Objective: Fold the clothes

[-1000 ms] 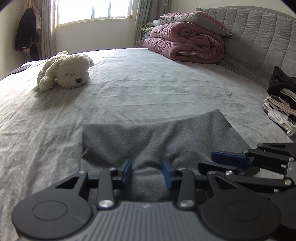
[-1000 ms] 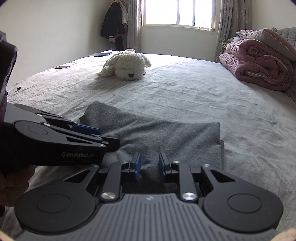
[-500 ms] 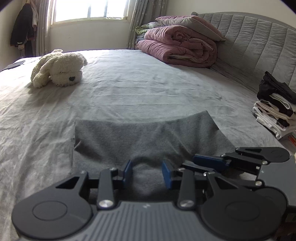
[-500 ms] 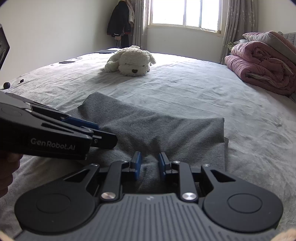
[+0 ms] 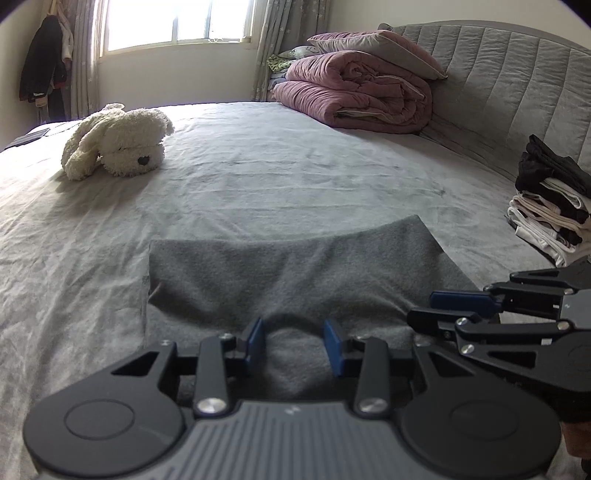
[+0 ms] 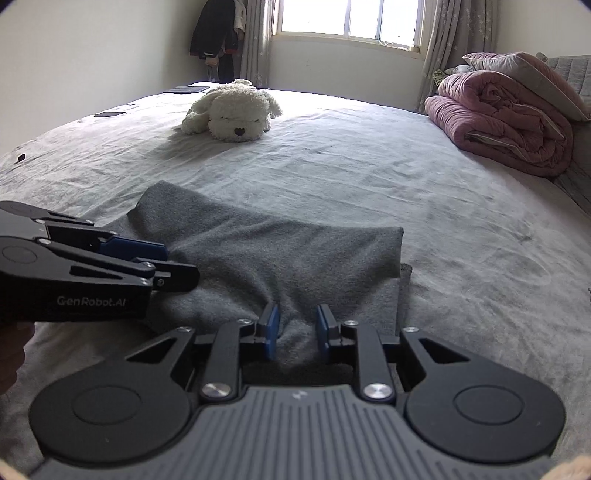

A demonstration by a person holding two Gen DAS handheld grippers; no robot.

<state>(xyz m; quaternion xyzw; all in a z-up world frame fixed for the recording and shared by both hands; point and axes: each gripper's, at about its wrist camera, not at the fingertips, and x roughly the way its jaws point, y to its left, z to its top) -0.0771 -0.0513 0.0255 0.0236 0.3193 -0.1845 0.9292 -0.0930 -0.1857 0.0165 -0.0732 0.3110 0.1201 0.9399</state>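
Broadly, most of both views is filled by a bed (image 5: 295,177) covered with a wrinkled grey sheet, against which a quilted grey headboard (image 5: 517,81) is set on the right. A folded pink duvet (image 5: 354,99) with a pillow (image 5: 376,46) on top is stacked at the head end. Near the middle of the sheet, close to the cameras, a grey garment (image 5: 295,273) is laid out, already folded over into a broad rectangle; its near edge is lifted off the sheet, and a lower layer is seen peeking out at its side edges. A white plush dog (image 5: 118,144) is lying well apart from it, toward the window (image 5: 173,22). A stack of folded black and white clothes (image 5: 550,206) is placed by the headboard, to the right of the garment. Dark clothing (image 5: 42,68) is hung in the far corner. The left gripper (image 5: 295,345) is positioned at the garment's near edge, its jaws parted with a raised hump of grey fabric between the blue pads, which are not seen to be pressed on it. The right gripper (image 6: 295,330) is held just beside it at the same edge, its jaws likewise parted around a ridge of cloth.
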